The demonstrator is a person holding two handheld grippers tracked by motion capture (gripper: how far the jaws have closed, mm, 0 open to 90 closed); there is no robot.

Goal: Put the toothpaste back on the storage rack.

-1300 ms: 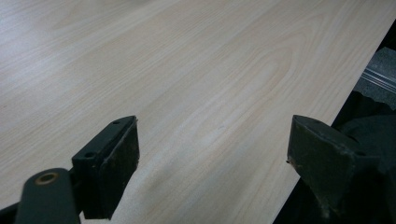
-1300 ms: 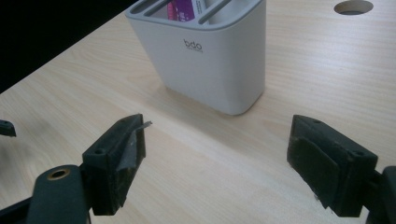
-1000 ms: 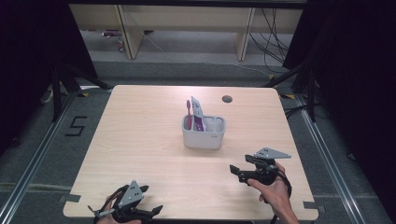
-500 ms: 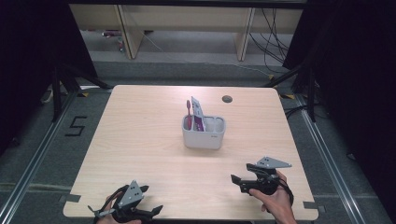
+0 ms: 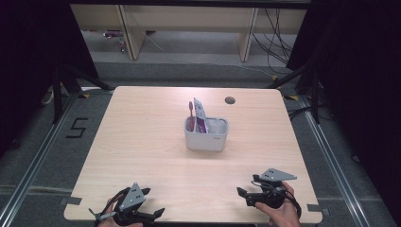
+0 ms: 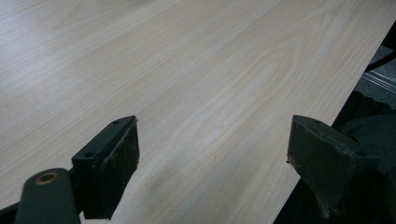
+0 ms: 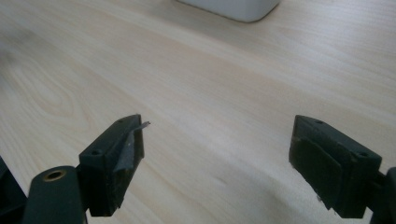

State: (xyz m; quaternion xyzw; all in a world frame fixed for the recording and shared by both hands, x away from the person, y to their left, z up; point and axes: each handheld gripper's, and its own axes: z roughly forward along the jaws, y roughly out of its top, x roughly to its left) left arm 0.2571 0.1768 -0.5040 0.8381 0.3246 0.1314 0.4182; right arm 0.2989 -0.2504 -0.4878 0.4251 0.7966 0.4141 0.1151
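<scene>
A white holder (image 5: 206,134) stands at the middle of the wooden table (image 5: 142,142), with a pink toothbrush (image 5: 191,113) and a white-and-purple tube (image 5: 200,116) upright in it. My left gripper (image 5: 152,203) rests at the table's front left edge, held by a hand, open with nothing between its jaws (image 6: 215,168). My right gripper (image 5: 242,195) sits low at the front right, also open and empty (image 7: 217,163). The holder's base (image 7: 233,8) shows at the top of the right gripper view.
A small dark hole (image 5: 230,100) marks the table's far right part. Wooden shelving (image 5: 189,28) and cables lie on the floor behind the table. Metal rails (image 5: 331,156) run along both sides, and a "5" mark (image 5: 77,127) is on the floor at left.
My right gripper has drawn back toward the front edge of the table and lowered. The left gripper has stayed in place.
</scene>
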